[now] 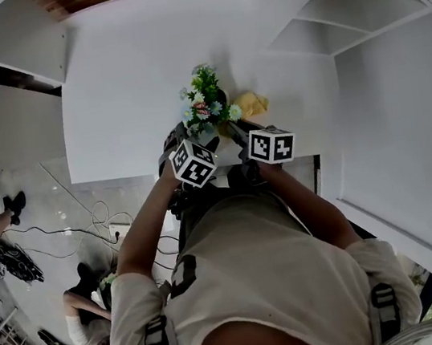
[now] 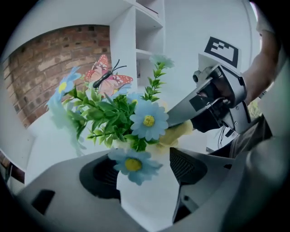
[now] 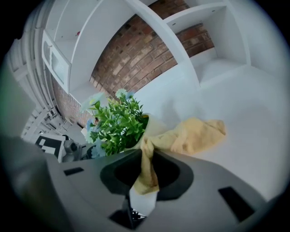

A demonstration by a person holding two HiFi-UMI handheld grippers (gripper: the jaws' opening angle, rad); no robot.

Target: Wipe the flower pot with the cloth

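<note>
One flower pot (image 2: 146,201) holds flowers (image 2: 148,120), left hand-held gripper (image 2: 145,166) clamping it, right hand-held gripper (image 3: 147,176) pinching cloth (image 3: 195,136).

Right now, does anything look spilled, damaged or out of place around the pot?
Nothing stands out. The flower pot is gripped in the left tongs, flowers intact; the right tongs hold the yellow cloth against its side. No spill on the table.

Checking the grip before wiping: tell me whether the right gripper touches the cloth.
Touching. The right gripper view shows the right gripper pinching the cloth between its jaws.
</note>
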